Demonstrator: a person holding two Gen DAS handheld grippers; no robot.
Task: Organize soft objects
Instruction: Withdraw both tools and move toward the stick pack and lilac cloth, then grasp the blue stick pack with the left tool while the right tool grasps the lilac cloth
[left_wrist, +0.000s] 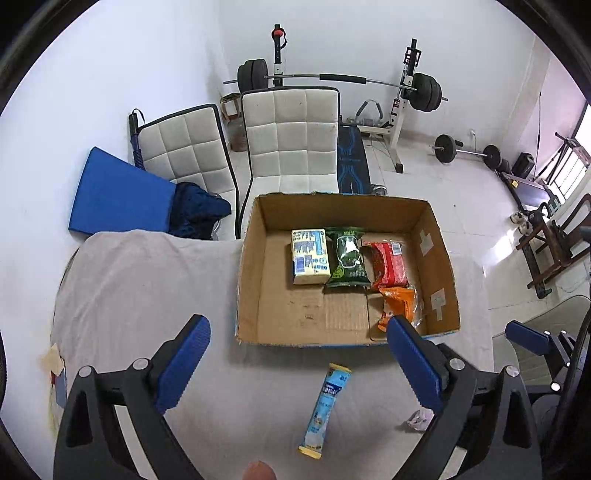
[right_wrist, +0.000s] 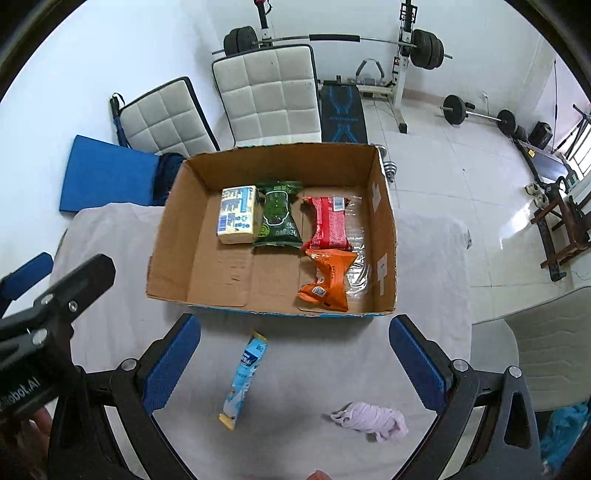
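Observation:
An open cardboard box (left_wrist: 255, 236) (right_wrist: 177, 206) stands on a cloth-covered table. Inside lie a yellow pack (left_wrist: 309, 256) (right_wrist: 236, 216), a green pack (left_wrist: 347, 258) (right_wrist: 277, 219), a red pack (left_wrist: 388, 264) (right_wrist: 328, 223) and an orange pack (left_wrist: 399, 306) (right_wrist: 327, 278). A light-blue stick sachet (left_wrist: 325, 408) (right_wrist: 242, 380) lies on the cloth in front of the box. A pink crumpled soft item (right_wrist: 371, 421) (left_wrist: 417, 421) lies to its right. My left gripper (left_wrist: 299, 365) is open above the sachet. My right gripper (right_wrist: 295, 363) is open, empty, between sachet and pink item.
The table is covered with a white cloth (left_wrist: 147, 280). Two white padded chairs (left_wrist: 291, 136) and a blue mat (left_wrist: 118, 195) stand behind it. A barbell rack (left_wrist: 406, 85) and weights are at the back. Another chair (right_wrist: 546, 350) is at the right.

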